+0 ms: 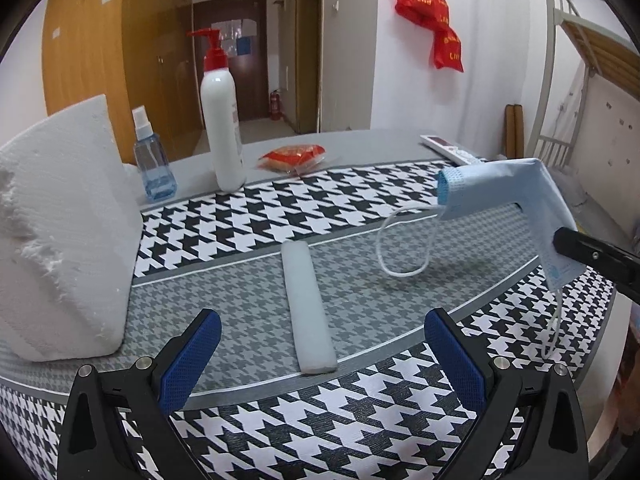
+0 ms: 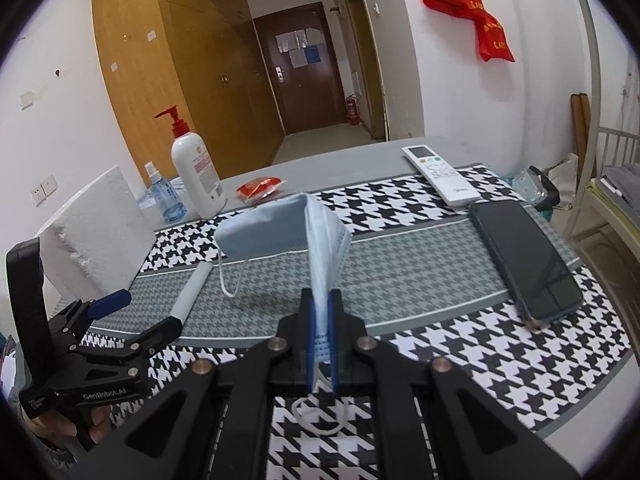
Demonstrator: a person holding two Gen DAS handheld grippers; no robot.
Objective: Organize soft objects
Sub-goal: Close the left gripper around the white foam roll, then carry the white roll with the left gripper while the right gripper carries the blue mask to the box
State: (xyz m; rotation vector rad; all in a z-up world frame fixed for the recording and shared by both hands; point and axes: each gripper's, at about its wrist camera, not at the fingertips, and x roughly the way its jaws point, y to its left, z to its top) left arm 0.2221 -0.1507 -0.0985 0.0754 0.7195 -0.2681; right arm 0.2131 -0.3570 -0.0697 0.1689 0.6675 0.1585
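Observation:
My right gripper [image 2: 320,300] is shut on a light blue face mask [image 2: 280,228] and holds it above the houndstooth mat, its ear loop hanging down. In the left wrist view the mask [image 1: 500,188] hangs at the right, pinched by the right gripper's black fingers [image 1: 588,256]. My left gripper [image 1: 320,332] is open and empty, its blue pads either side of the near end of a white foam stick [image 1: 306,304] lying on the mat. The left gripper [image 2: 132,312] also shows at the left of the right wrist view. A big white foam block [image 1: 60,240] stands at the left.
A white pump bottle [image 1: 222,120], a small blue spray bottle [image 1: 154,164] and a red snack packet [image 1: 292,156] stand at the back. A white remote [image 2: 440,178] and a dark phone [image 2: 524,260] lie at the right. The table edge runs close in front.

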